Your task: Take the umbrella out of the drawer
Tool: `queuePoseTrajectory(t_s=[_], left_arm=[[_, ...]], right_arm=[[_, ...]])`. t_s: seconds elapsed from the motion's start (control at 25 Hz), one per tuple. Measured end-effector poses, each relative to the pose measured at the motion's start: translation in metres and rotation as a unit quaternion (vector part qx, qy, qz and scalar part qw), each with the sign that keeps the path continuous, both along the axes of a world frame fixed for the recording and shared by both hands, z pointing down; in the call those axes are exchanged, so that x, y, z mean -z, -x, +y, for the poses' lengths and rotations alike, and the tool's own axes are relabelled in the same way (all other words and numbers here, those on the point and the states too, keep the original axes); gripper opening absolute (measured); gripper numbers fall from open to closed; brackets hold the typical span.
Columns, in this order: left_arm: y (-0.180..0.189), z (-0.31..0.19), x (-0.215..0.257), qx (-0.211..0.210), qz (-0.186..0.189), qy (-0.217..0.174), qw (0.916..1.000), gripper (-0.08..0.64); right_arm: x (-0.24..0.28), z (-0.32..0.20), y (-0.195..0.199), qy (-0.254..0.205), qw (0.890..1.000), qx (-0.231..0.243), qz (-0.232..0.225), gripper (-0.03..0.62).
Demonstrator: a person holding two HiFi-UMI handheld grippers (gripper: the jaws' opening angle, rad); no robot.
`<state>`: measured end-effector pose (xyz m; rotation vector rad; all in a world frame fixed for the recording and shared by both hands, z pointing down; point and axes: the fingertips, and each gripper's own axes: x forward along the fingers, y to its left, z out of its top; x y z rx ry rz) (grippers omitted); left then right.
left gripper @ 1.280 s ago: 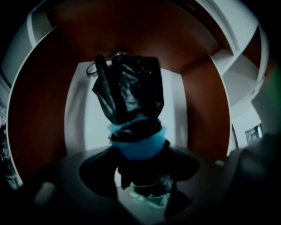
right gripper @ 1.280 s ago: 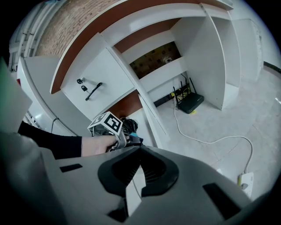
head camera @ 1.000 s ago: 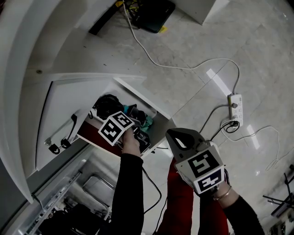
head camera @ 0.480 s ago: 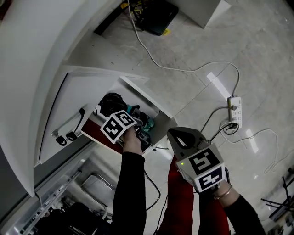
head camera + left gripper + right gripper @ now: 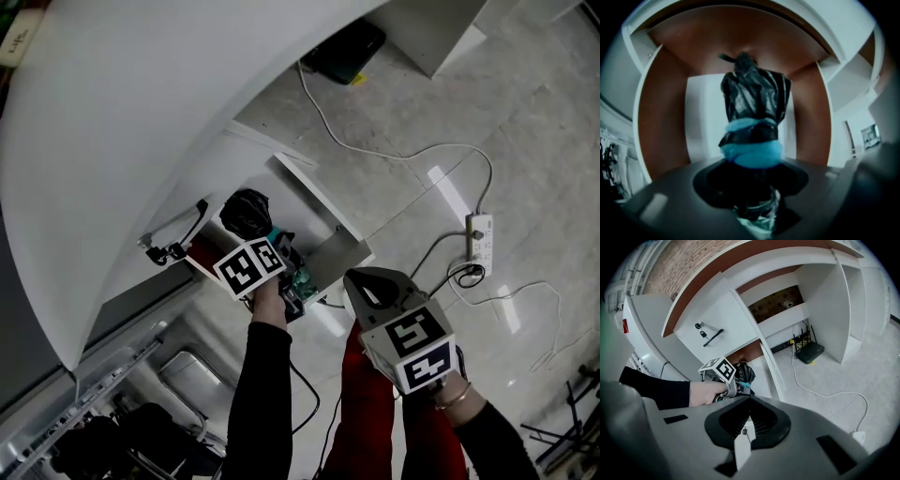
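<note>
Now left tongs are closing around one umbrella; right tongs pinched together, empty.

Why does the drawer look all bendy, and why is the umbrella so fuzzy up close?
Left gripper view: the wide-angle lens bows the drawer walls, and the umbrella blurs close to the camera. Head view: bright glare streaks on the floor. Right gripper view: black corners.

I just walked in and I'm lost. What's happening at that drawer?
A person is working with a handheld gripper in each hand. The left gripper is at the open drawer, its jaws closing on a folded black umbrella with a blue strap. The right gripper holds nothing and hangs off to the side.
</note>
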<state>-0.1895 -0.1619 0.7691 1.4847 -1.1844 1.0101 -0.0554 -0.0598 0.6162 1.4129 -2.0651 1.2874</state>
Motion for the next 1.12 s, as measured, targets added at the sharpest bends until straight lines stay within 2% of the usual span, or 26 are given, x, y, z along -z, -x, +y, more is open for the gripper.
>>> queuePoseTrajectory(t_s=[0.24, 0.52, 0.92, 1.12], left_arm=[[0.003, 0.01, 0.021, -0.072, -0.013, -0.006, 0.9973, 0.225], [0.002, 0.026, 0.048, -0.147, -0.036, -0.014, 0.9884, 0.225], [0.001, 0.055, 0.093, -0.228, -0.07, -0.036, 0.9704, 0.225], [-0.002, 0.077, 0.117, -0.261, -0.07, -0.052, 0.9613, 0.225]], right_arm=[[0.013, 0.003, 0.003, -0.001, 1.0, 0.005, 0.005, -0.003], [0.03, 0.012, 0.004, -0.001, 1.0, 0.012, 0.008, -0.002], [0.057, 0.031, 0.0, -0.003, 1.0, 0.021, 0.008, -0.002], [0.072, 0.041, -0.005, -0.005, 1.0, 0.025, 0.011, -0.002]])
